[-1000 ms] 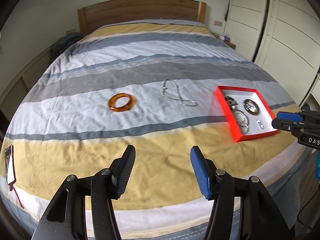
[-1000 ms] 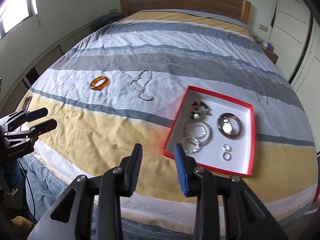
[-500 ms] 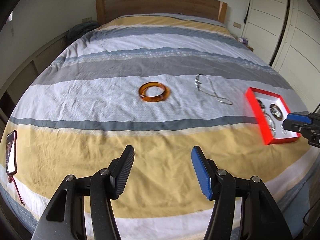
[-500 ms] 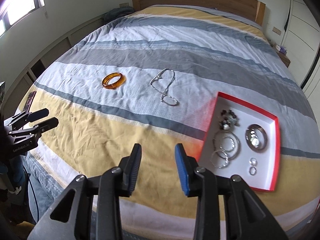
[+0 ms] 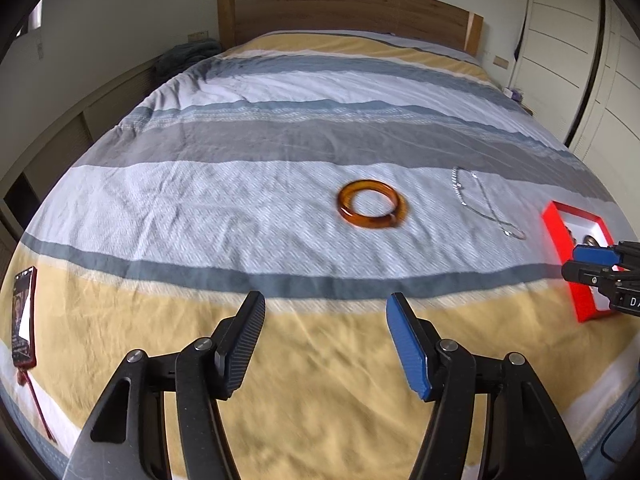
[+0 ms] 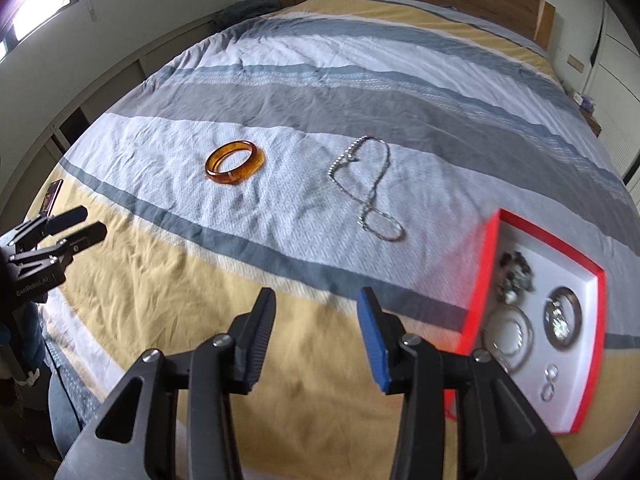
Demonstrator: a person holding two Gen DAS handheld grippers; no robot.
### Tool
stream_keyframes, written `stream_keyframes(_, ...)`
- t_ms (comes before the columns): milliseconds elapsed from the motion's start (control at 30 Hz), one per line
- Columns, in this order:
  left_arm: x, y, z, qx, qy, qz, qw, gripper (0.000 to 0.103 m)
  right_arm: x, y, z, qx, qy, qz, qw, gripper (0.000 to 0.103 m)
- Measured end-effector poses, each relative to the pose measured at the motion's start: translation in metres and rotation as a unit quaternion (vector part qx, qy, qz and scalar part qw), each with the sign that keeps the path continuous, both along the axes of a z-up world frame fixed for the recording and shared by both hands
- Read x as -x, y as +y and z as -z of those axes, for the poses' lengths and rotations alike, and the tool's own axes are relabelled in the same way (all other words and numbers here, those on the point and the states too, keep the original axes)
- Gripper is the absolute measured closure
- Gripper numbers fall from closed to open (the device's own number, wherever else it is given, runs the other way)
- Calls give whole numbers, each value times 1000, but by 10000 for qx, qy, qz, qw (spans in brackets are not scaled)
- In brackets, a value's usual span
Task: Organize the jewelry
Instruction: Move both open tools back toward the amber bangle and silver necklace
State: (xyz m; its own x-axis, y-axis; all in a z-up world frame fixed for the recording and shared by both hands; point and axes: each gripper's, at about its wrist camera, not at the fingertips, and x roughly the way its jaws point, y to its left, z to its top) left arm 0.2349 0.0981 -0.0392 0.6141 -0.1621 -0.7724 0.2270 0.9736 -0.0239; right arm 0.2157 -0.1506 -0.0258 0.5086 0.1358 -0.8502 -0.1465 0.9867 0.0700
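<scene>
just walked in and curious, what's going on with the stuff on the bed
A person is tidying jewelry on a striped bed, holding a pair of tongs in each hand. Both the left tongs and the right tongs are open and empty, and their jaws have just been opening wider. An amber bangle and a silver chain lie loose on the cover. A red tray to the right already holds several rings and bracelets. Nothing is gripped yet.
</scene>
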Motion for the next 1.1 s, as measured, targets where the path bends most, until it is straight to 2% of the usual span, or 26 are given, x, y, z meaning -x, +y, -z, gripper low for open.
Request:
stream_keyframes(233, -28, 11, 12, -38, -70, -82, 9999, 39, -34, 8, 16, 66, 58, -63, 9999, 60)
stream_keyframes(567, -60, 23, 24, 95, -80, -231, 9997, 35, -64, 13, 34, 108, 139, -169, 9997, 55)
stream_keyframes(933, -94, 47, 30, 428, -63, -647, 9970, 30, -86, 14, 46, 66, 187, -348, 9992, 50)
stream_keyframes(1100, -113, 49, 30, 790, -2, -650, 9948, 29, -96, 15, 50, 39, 207, -451, 9988, 49)
